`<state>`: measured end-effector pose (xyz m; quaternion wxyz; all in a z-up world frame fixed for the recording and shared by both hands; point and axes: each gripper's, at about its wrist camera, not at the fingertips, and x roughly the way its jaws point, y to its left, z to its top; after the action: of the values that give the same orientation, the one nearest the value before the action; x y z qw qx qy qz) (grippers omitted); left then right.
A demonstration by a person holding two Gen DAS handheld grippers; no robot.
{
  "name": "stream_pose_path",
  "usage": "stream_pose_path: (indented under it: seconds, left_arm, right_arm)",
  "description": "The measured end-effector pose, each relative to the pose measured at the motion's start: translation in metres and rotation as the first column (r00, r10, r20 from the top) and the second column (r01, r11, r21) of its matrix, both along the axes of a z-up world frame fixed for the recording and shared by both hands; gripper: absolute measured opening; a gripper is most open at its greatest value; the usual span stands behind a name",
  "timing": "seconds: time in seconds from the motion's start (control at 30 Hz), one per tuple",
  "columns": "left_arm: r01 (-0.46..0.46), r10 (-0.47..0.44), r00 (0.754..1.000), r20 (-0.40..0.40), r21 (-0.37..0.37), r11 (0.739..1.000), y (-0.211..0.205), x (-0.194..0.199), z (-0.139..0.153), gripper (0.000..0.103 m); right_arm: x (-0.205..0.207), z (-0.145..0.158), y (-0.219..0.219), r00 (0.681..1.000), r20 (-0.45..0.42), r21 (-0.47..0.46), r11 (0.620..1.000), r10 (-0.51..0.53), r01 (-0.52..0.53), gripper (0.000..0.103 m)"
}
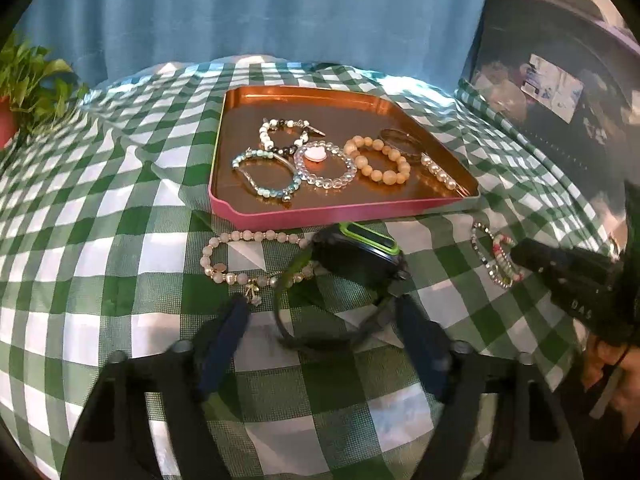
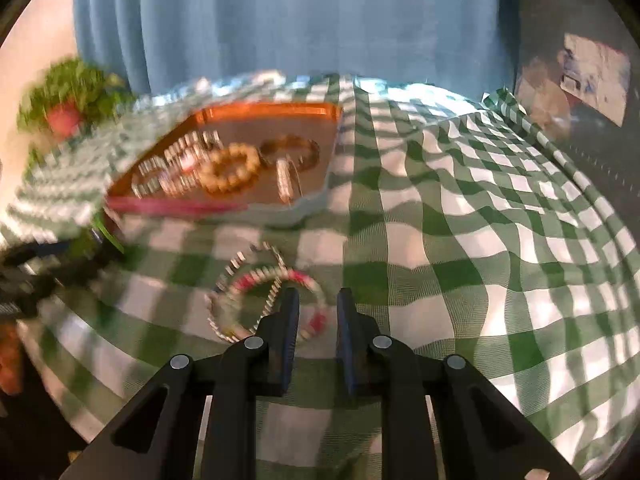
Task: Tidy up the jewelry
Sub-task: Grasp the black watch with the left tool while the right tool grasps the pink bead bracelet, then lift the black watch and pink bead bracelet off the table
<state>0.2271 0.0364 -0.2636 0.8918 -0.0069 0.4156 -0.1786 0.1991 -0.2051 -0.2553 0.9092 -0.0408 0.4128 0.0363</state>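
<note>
the left gripper (image 1: 320,308) is being held low over the green and white checked tablecloth (image 1: 120,248), its jaws spread wide, with a black watch (image 1: 352,256) with a green-edged face lying between and just ahead of the fingertips; the strap is looping back between the fingers, and nothing is being gripped. a pink beaded bracelet (image 1: 240,256) is lying on the cloth just left of the watch, touching its green strap. beyond both, a pink-walled tray (image 1: 340,210) with a copper-coloured floor is being occupied by the sorted pieces: a black and white beaded bracelet (image 1: 280,136), a blue beaded bracelet (image 1: 264,176), a clear beaded bracelet (image 1: 326,164) around a small pink piece, an orange beaded bracelet (image 1: 378,160), a dark bangle (image 1: 400,140) and a pearl clip (image 1: 440,174). the right gripper (image 2: 318,296) is being shown in its own view with the jaws partly open and nothing between them; this view is blurred. a small heap of thin multicoloured bracelets (image 2: 260,292) is lying on the cloth just left of its left finger, partly hidden behind it, and whether contact is being made cannot be told. a potted plant (image 1: 24,88) is standing at the far left edge of the table, well apart from the tray, before a blue curtain (image 1: 260,12)
</note>
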Motion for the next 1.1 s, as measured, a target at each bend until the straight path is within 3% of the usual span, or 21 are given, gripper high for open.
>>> stream_pose_path:
  seconds: [0.07,0.2,0.53,0.77,0.93,1.1]
  left_arm:
    - [0.003,-0.003,1.0,0.019,0.031,1.0,-0.004,-0.003,0.0,0.055]
    - [-0.005,0.003,0.999,0.037,0.044,0.999,-0.006,-0.006,0.0,0.054]
    - [-0.014,0.015,1.0,0.004,-0.018,1.0,0.005,-0.012,0.002,0.053]
    - [-0.01,0.011,1.0,0.003,-0.053,0.999,0.015,-0.029,0.01,0.05]
    - [0.027,-0.029,0.998,0.047,0.041,0.999,0.008,-0.048,0.011,0.05]
    - [0.039,-0.041,0.999,0.016,0.087,0.995,0.002,-0.041,0.002,0.053]
  right_arm:
    - [0.0,0.001,-0.002,1.0,0.007,0.012,1.0,-0.003,0.003,0.017]
    - [-0.001,0.0,-0.002,1.0,0.014,0.014,1.0,0.001,-0.001,0.006]
    - [-0.011,0.013,-0.008,0.998,0.057,0.067,0.998,-0.005,0.001,0.005]
    - [-0.027,0.026,0.003,0.992,0.093,0.115,0.989,0.087,-0.098,0.005]
    - [-0.046,0.033,0.009,0.982,0.105,0.16,0.972,0.157,-0.172,0.005]
    - [-0.046,0.015,0.013,0.986,0.034,0.091,0.982,0.165,-0.167,0.005]
